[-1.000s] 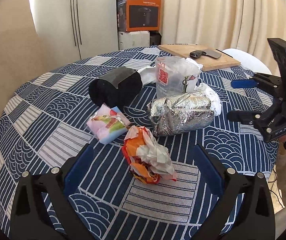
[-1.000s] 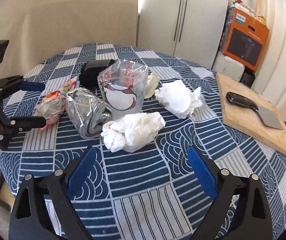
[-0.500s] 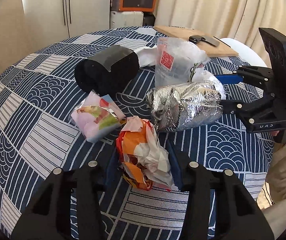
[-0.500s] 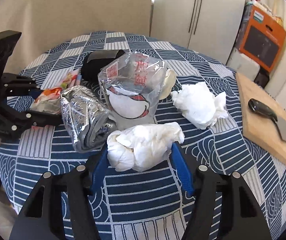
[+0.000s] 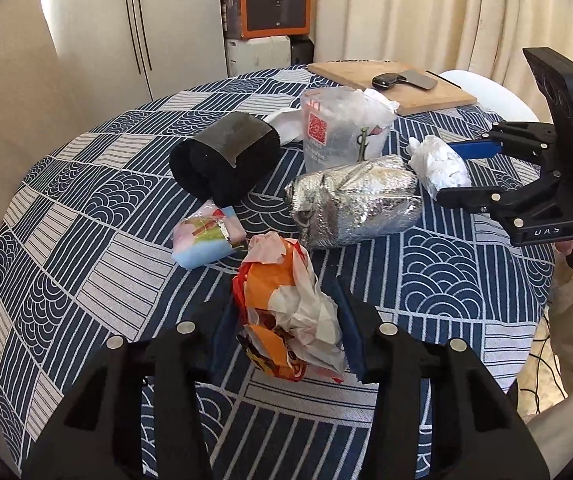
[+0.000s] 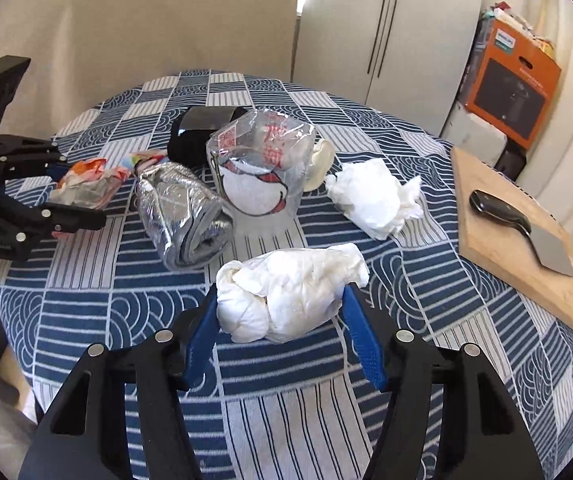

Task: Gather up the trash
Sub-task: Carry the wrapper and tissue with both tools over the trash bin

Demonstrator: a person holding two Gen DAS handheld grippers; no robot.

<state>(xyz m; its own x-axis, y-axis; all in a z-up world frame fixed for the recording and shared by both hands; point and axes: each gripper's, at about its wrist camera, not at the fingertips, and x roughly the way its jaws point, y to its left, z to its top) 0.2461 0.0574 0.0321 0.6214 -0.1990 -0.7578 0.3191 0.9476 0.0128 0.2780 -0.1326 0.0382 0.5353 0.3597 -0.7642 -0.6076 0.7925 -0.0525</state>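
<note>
My left gripper (image 5: 286, 320) has its jaws clenched on the orange wrapper (image 5: 286, 312) and my right gripper (image 6: 282, 320) on the white tissue wad (image 6: 286, 292), both just above the tabletop (image 6: 86, 300), so two scraps leave together.

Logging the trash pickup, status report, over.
Left gripper shut on orange wrapper. Right gripper shut on white tissue wad. Foil bundle, plastic cup remain on table. Nothing blocking.

free: bare cloth along table (image 6: 286, 420) near edge | blocked: middle crowded by foil roll (image 6: 184, 216), cup (image 6: 262, 168), black roll (image 5: 224, 160) | far-right edge: board (image 6: 518, 240) with knife (image 6: 522, 228)
</note>
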